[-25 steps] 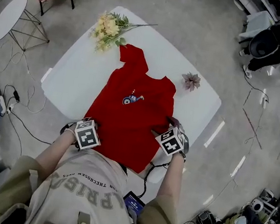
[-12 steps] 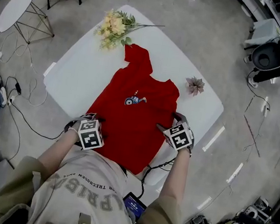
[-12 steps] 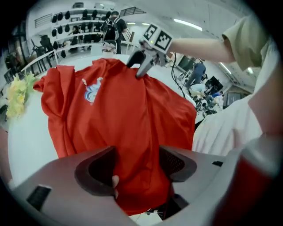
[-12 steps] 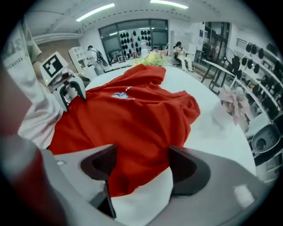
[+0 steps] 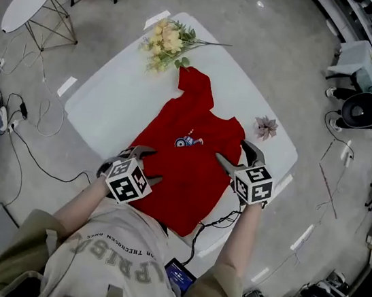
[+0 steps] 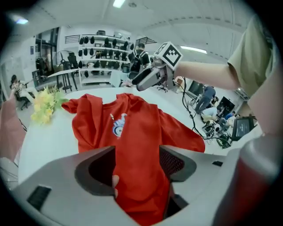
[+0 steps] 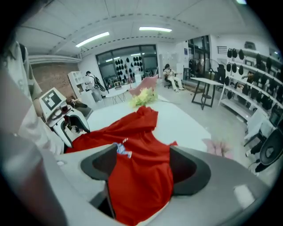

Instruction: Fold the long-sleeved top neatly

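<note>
L gripper and R gripper: jaws apart, clamped on nothing, w/ red hooded top flat on white table under and ahead of both. Past the jaw tips, yellow flower bunch sits by the hood; pink flower is near R gripper's outer side. Table stands on grey floor w/ loose cables; round side table is well off L gripper's outer side.

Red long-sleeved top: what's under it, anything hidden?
The red long-sleeved top lies spread on the white rounded table, which shows bare all around it. Whatever is beneath the fabric is covered. No sleeves stick out, so they may be tucked under, but that can't be seen.
</note>
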The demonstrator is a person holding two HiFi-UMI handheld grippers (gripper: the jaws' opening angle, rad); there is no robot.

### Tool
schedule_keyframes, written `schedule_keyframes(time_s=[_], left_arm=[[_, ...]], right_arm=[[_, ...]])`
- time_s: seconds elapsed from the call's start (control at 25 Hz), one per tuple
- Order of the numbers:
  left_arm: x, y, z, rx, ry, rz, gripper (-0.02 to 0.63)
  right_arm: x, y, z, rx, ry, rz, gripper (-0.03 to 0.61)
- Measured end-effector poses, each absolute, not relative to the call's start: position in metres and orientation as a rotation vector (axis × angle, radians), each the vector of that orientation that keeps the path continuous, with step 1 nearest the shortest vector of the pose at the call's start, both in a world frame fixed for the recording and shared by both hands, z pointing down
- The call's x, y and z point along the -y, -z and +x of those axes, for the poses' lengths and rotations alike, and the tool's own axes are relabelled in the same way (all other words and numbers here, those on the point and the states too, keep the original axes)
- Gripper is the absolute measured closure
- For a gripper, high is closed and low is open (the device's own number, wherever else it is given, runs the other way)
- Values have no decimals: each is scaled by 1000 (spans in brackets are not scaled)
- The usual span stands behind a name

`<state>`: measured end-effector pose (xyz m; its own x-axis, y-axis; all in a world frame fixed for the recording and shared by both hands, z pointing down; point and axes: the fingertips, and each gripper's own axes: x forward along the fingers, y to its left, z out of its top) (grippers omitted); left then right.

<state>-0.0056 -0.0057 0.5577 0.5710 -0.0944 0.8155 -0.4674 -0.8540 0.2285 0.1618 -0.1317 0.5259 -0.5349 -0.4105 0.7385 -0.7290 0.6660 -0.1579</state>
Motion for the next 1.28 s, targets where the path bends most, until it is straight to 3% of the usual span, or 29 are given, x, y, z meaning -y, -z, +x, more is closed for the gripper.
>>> schedule_keyframes(time_s=[0.24,0.52,0.76,1.0,1.28], left_arm=[[41,-562,4,501,-1182,2372,321],[49,-567,-6,464,-1229,2365,321],[73,-569,-33,526,-1254,2351,321],[139,-551,-54,645,-1168,2334,321],[172,-529,-18,493,-853,2204,321]], right_arm=[[218,-524,112,2217,-603,914,212],[276,-583,73,2110,-891,983,227],[271,-586,59,2117,-817,981,520],[224,-522,41,2259,-532,1013,529],[132,-512,12,2238,-235,951,529]])
